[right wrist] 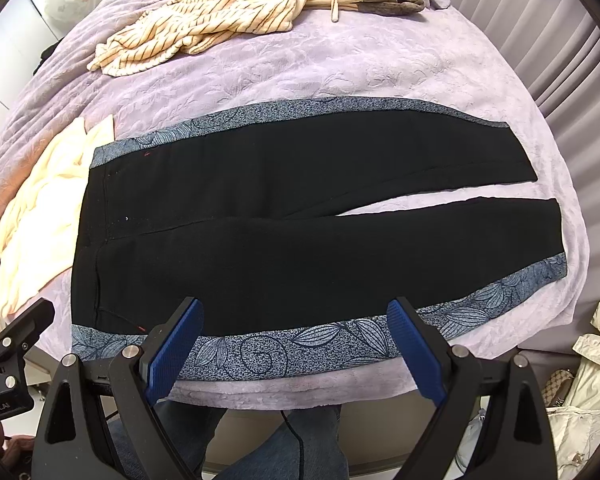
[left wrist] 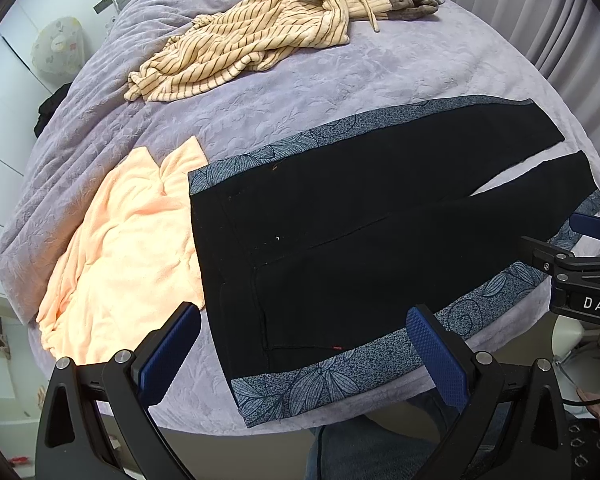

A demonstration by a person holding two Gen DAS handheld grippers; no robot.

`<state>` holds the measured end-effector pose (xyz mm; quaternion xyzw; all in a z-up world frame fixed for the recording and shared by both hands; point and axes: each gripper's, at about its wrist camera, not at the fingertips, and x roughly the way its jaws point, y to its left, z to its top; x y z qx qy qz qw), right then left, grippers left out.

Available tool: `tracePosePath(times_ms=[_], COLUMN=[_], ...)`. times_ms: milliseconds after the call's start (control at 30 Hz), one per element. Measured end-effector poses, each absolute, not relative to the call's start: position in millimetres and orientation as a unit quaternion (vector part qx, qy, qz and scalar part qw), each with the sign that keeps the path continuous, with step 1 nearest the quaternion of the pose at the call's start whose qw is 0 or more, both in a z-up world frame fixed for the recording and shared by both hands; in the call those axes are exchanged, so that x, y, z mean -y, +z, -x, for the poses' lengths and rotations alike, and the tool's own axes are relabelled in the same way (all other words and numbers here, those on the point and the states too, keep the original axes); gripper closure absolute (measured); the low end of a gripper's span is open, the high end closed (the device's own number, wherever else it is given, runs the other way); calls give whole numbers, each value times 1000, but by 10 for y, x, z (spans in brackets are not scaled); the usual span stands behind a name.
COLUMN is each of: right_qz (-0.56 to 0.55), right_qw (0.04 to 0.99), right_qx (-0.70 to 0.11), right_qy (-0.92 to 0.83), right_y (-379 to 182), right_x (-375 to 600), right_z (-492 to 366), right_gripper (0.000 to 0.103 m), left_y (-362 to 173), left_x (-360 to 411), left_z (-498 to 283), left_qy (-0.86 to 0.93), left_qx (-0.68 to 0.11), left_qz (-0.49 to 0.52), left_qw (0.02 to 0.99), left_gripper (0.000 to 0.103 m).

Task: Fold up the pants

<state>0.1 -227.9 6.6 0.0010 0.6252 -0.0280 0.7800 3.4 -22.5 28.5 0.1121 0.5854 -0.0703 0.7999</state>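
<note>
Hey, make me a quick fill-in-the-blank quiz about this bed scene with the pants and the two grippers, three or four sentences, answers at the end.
1. The black pants lie flat on a ____ blanket.
2. The left gripper and the right gripper both have their jaws ____.
3. The pants' two legs lie ____, not stacked.
4. Beside the waistband lies a ____ towel.

Answers: purple; open; side by side; peach

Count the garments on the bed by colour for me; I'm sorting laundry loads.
Black with blue floral side stripes: 1, the pants
Peach: 1, the fleece garment
Cream with dark stripes: 1, the striped garment
Grey-brown: 1, the plush piece, partly tangled with the striped one
Total: 4
</note>
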Motion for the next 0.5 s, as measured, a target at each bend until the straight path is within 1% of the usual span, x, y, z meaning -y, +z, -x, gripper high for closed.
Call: tracePosePath(times_ms=[500], right_qz=[-14], right_qw=[778], right_qx=[-628], right_qy=[-10], right_y=[15], right_x=[2303], right_z=[-55], right_gripper=[8], left_y=[252], left_x=[340], left_z=[-39], left_qy=[-56], left_qx=[-590], left_qz=[-145], left_qw=[792], left_gripper=[0])
